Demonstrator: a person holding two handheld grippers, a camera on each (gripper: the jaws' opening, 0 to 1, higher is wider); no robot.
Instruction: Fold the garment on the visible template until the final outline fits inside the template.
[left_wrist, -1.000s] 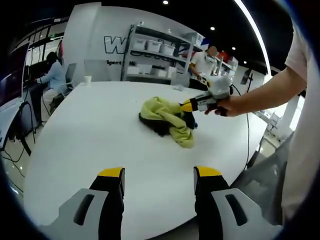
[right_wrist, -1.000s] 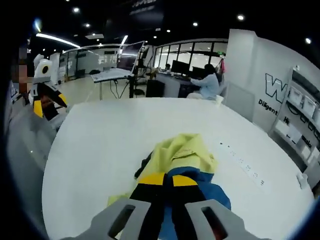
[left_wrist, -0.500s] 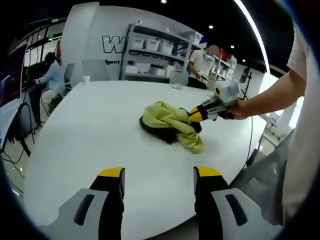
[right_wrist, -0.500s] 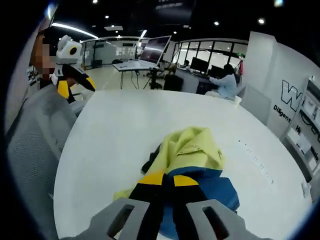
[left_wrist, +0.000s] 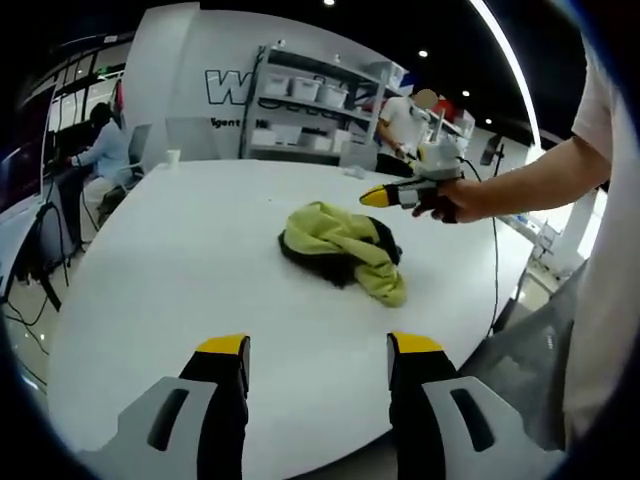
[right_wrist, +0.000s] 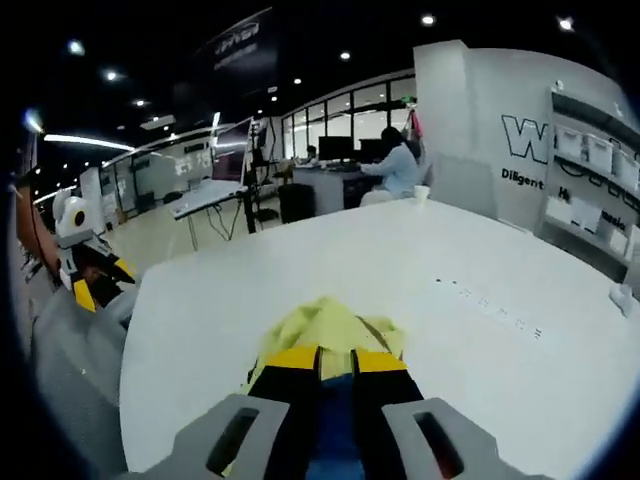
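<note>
The garment (left_wrist: 340, 246) lies crumpled in a heap on the white round table (left_wrist: 180, 270), toward the far right part of the tabletop in the left gripper view; it is mostly yellow-green with dark fabric showing along its underside and at its right end. The left gripper (left_wrist: 318, 352) hovers low over the near edge of the table with its two yellow-tipped jaws wide apart and nothing between them, well apart from the garment. In the same view the right gripper (left_wrist: 385, 195) is held above the table just beyond the garment's far right end, raised clear of the cloth, its yellow tip pointing left; a hand (left_wrist: 455, 200) grips its handle, and the forearm runs out nearly level toward the right, up to a short white sleeve (left_wrist: 600, 100). In the right gripper view the right gripper (right_wrist: 335, 358) looks down over the yellow cloth (right_wrist: 320, 325), its jaws drawn almost together with only a narrow slit between them; whether any cloth is caught in that slit cannot be told. The left gripper (right_wrist: 85, 283) appears at the left edge of that view, beside the table's rim. A shelving unit (left_wrist: 320, 115) stands against the wall behind the table.
</note>
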